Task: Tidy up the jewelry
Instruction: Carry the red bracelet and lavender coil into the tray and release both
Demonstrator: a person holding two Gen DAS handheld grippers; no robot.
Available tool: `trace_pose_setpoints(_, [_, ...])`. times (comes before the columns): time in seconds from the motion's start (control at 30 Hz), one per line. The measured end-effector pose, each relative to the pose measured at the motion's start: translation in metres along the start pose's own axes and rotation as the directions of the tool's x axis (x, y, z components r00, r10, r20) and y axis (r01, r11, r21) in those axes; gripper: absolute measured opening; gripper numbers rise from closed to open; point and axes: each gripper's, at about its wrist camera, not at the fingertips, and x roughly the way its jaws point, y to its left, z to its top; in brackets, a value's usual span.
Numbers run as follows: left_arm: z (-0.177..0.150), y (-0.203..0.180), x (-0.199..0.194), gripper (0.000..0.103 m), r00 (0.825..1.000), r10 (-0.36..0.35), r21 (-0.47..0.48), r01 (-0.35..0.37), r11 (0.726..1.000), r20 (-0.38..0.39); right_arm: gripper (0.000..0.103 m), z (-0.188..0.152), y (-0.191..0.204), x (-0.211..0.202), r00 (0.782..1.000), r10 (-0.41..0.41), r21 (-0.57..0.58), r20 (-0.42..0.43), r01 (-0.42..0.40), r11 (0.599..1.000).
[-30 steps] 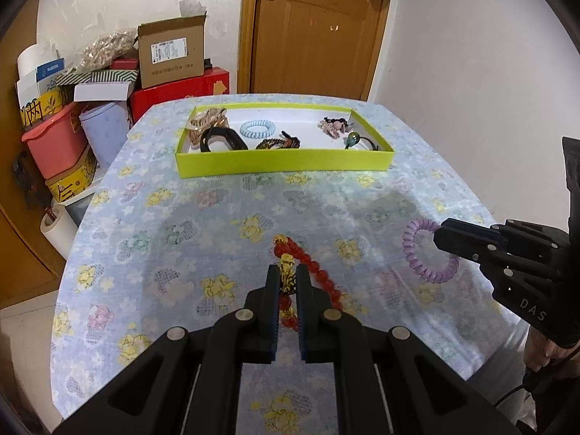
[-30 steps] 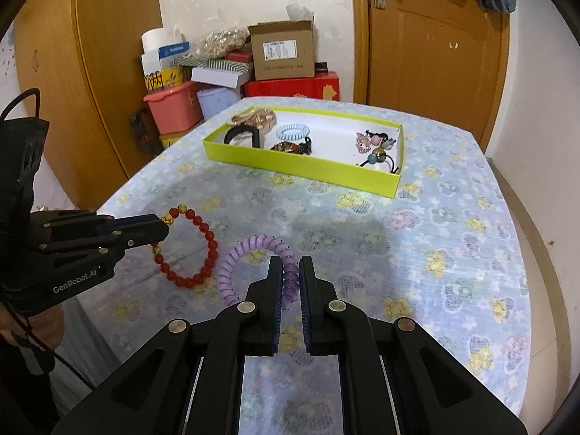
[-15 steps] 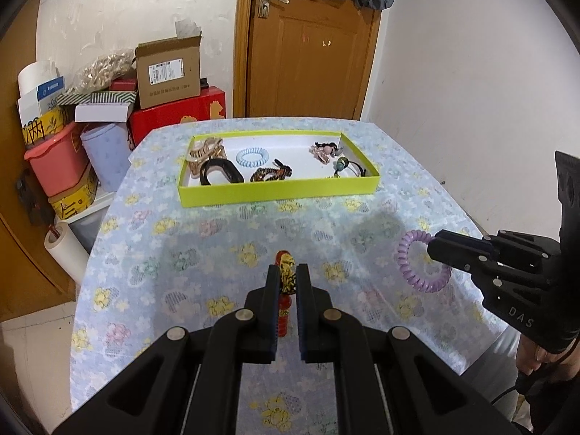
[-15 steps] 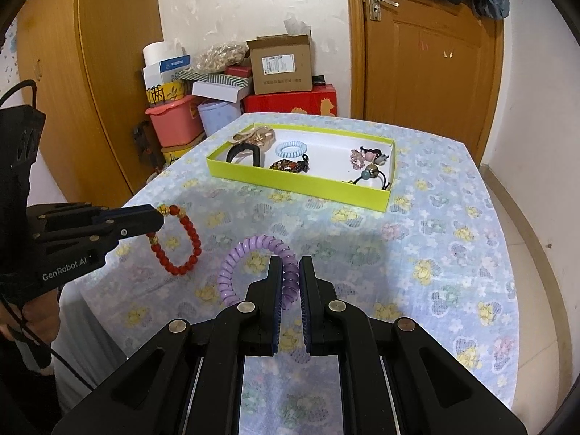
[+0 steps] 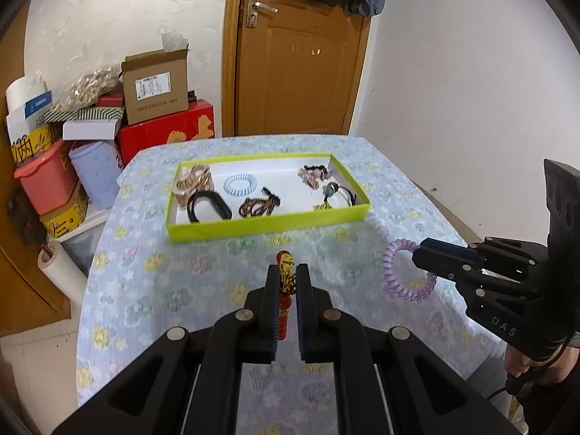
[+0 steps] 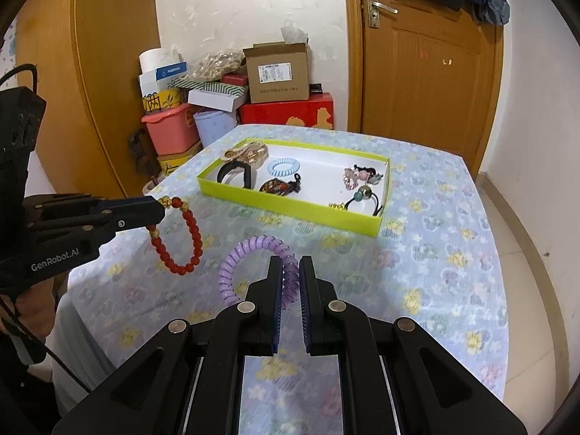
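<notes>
The left gripper [image 5: 288, 277] is clamped tight on a red bead bracelet [image 6: 177, 233], gripping it by its gold charm, so the loop of beads hangs free below the fingers, clear of the table [image 6: 435, 253]. Beside it the right gripper [image 6: 290, 272] is pinched just as narrowly on a purple spiral hair tie [image 6: 253, 253], which hangs off the tips as an open ring, also lifted above the flowered tablecloth. The two tools sit near each other over the near end of the table, each pointing down and forward toward the far side. There, well apart from both held pieces, lies a yellow-green tray [image 5: 268, 226] with a white floor. In it are a gold-toned hair claw [image 5: 194, 181] at the far left corner, a black band [image 5: 210, 206] just in front of it, a light blue spiral tie [image 5: 240, 184], a dark brown patterned piece [image 5: 259, 206] near the middle, a pinkish clip [image 5: 311, 175] toward the right, and a black elastic with a green bead [image 5: 337, 192] by the right wall. A hand [image 5: 529, 362] holds the right tool's handle at the lower right of the left view. Behind the table, boxes [image 6: 279, 76] and a pink tub [image 6: 170, 134] are stacked beside a wooden door [image 6: 427, 83].
</notes>
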Motion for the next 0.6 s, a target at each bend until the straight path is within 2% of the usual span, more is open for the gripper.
trace_pose_setpoints(0.37, [0.039,0.006,0.025,0.008,1.000,0.000,0.012,0.000,1.000,0.007,0.009,0.032,-0.020,0.025,1.000,-0.016,-0.001,-0.001,0.016,1.000])
trace_pose_setpoints(0.6, [0.074,0.009,0.050,0.008,1.000,-0.005,0.035,0.005,0.999,0.016,0.009,0.057,-0.039,0.057,1.000,-0.023,0.017,-0.011,0.023,1.000])
